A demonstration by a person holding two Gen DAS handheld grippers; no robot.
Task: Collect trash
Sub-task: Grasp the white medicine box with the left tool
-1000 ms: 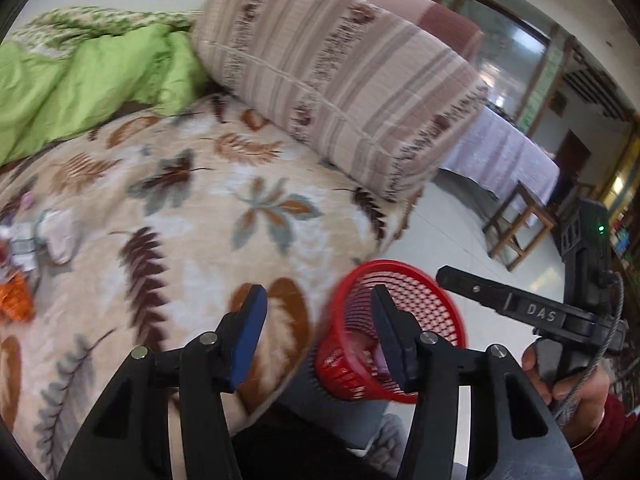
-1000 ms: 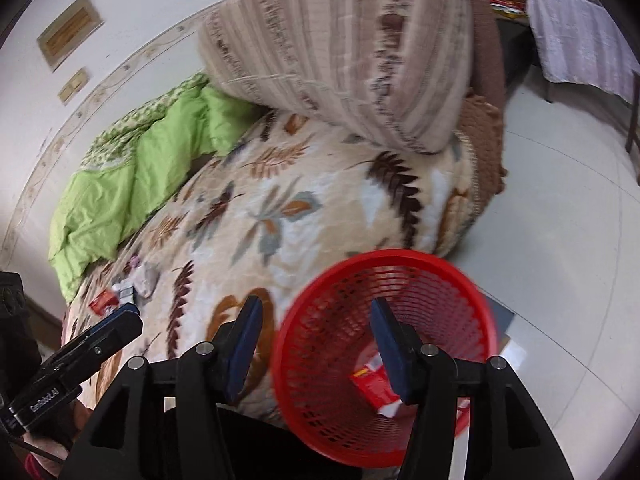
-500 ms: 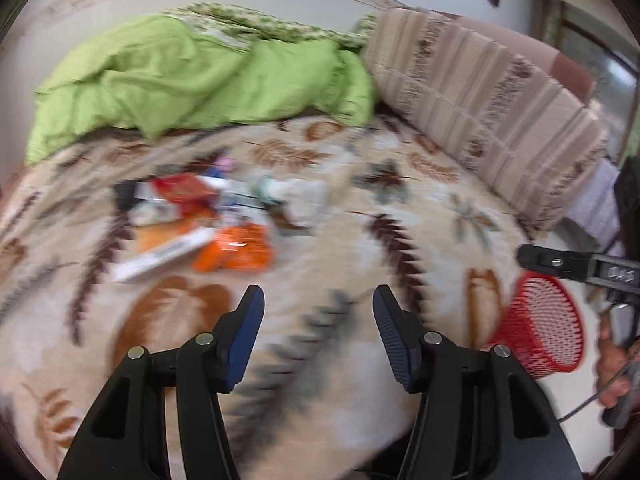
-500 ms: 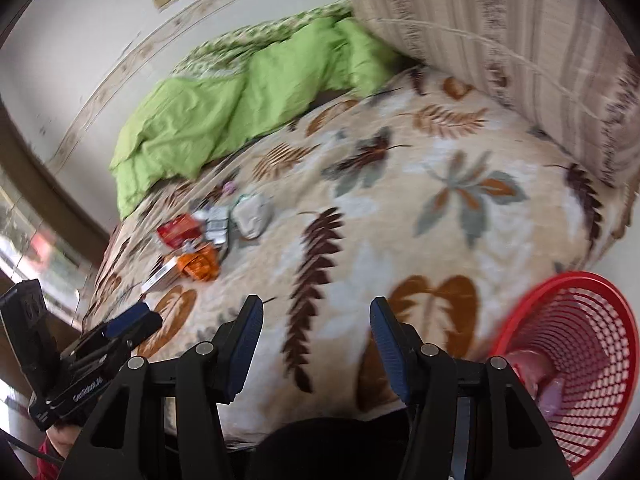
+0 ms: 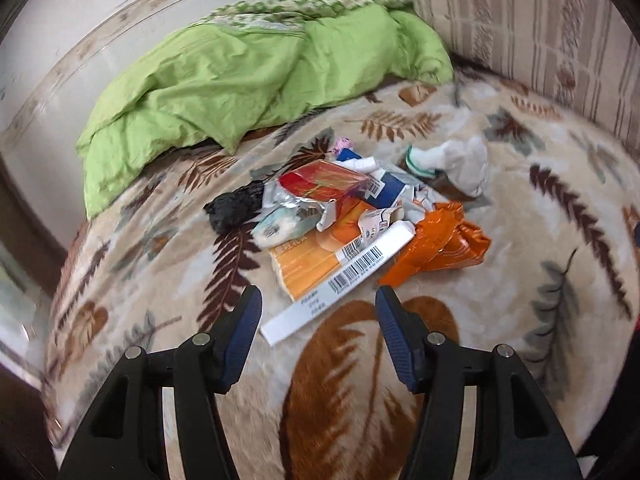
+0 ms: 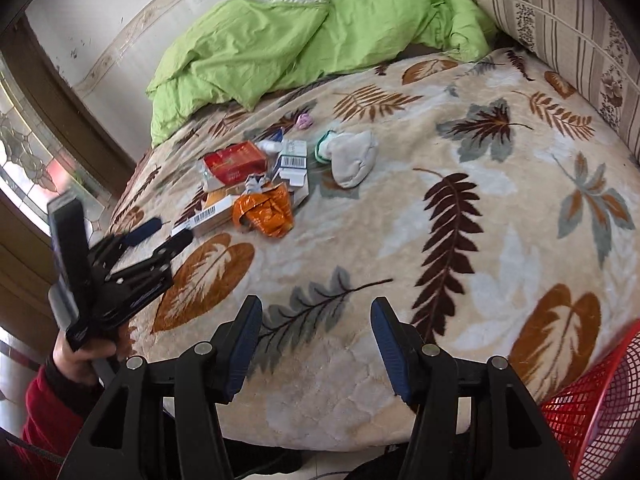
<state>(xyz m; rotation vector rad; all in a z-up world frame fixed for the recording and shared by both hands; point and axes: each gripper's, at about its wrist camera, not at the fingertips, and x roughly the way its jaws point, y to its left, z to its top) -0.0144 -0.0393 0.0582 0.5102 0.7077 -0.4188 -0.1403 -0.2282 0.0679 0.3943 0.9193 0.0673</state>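
A heap of trash lies on the leaf-patterned blanket: a long white box with a barcode, an orange carton, a crumpled orange wrapper, a red box, a black bag and a white sock. My left gripper is open and empty, just short of the white box. My right gripper is open and empty over the blanket's near edge. The left gripper also shows in the right wrist view, close to the heap. The red mesh basket stands at the lower right.
A green quilt is bunched at the back by the wall. A striped bolster lies along the right. A window with patterned glass is at the left.
Both grippers have swung left, away from the red basket and toward the trash heap. The left gripper has come much nearer to the heap. Both stay open.
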